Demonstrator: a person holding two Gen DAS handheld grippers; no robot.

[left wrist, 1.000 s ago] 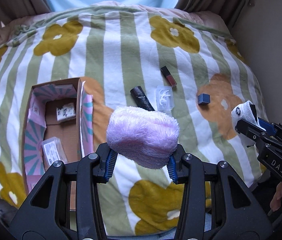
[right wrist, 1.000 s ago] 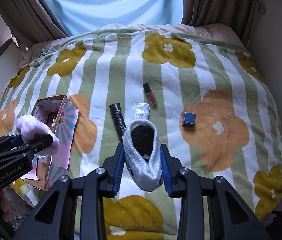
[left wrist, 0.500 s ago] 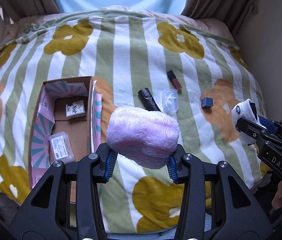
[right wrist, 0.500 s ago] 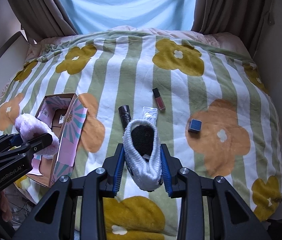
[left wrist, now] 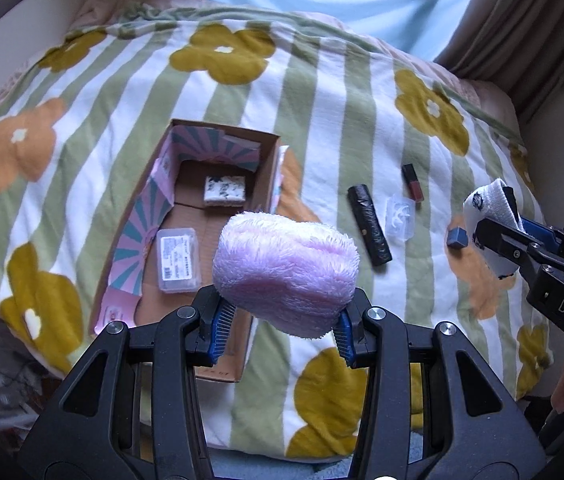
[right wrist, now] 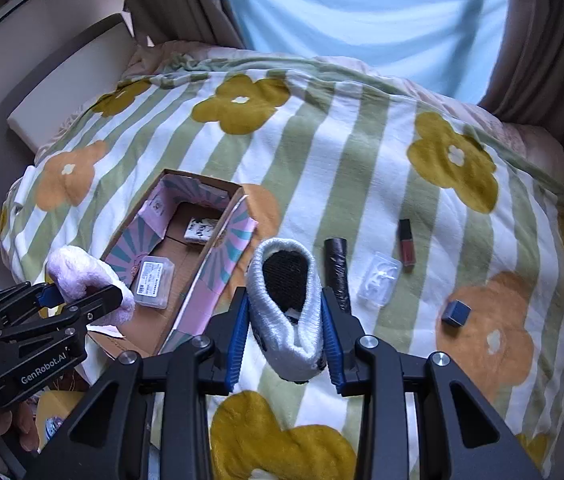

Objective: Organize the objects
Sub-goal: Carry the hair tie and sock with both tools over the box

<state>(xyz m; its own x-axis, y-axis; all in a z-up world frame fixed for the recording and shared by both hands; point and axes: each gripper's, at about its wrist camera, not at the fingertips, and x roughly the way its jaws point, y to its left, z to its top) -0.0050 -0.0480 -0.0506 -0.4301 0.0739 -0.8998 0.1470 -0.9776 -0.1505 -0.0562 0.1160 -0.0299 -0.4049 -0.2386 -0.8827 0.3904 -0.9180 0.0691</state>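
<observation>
- Risks: left gripper clamps the fluffy pink sock above the box; the soft pile could slip out, or catch the box's near wall on release.
- Right gripper, jaws closed on the white sock, hangs right of the box; both hands arriving together could collide.
- Inside the box: plastic case, small patterned packet; floor between them is free.
- Right of the box, on the blanket: black roll, clear case, lipstick, blue cube. Nothing blocks the drop.
</observation>
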